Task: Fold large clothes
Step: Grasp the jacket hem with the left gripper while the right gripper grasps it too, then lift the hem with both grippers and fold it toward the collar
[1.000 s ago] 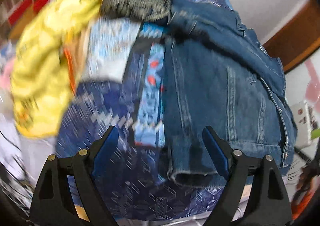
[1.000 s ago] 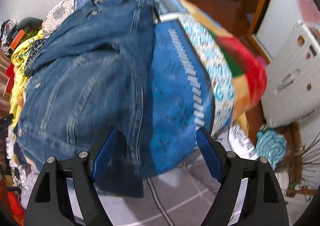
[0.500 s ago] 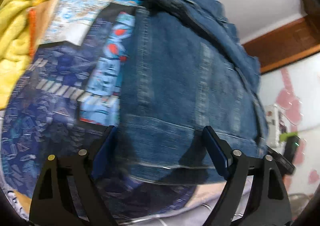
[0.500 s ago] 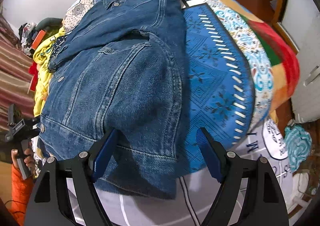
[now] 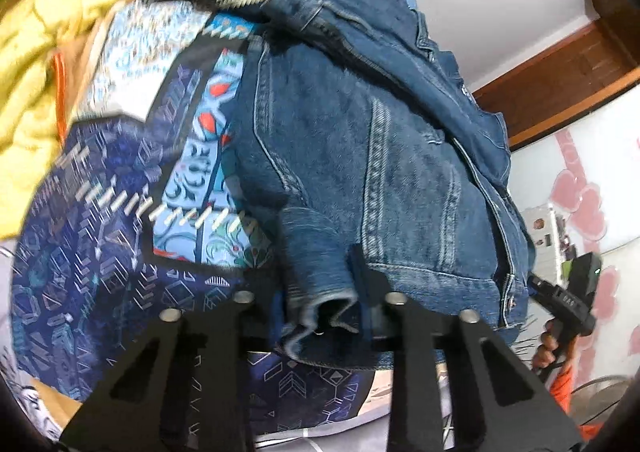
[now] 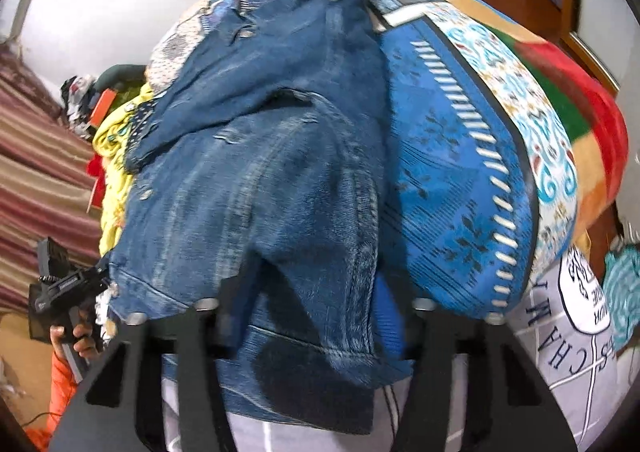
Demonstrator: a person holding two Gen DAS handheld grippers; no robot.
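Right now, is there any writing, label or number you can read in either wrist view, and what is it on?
"CHA": large dark letters, rotated and cut off, on the white sheet below the blue patterned blanket.
Round printed emblem on that sheet: lettering too small and warped to read.
Denim jacket: no readable label.

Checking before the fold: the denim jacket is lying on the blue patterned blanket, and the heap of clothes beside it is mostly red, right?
Not quite. The denim jacket does lie on the blue patterned blanket, but the heap of clothes beside it is mostly yellow, as the left wrist view shows.
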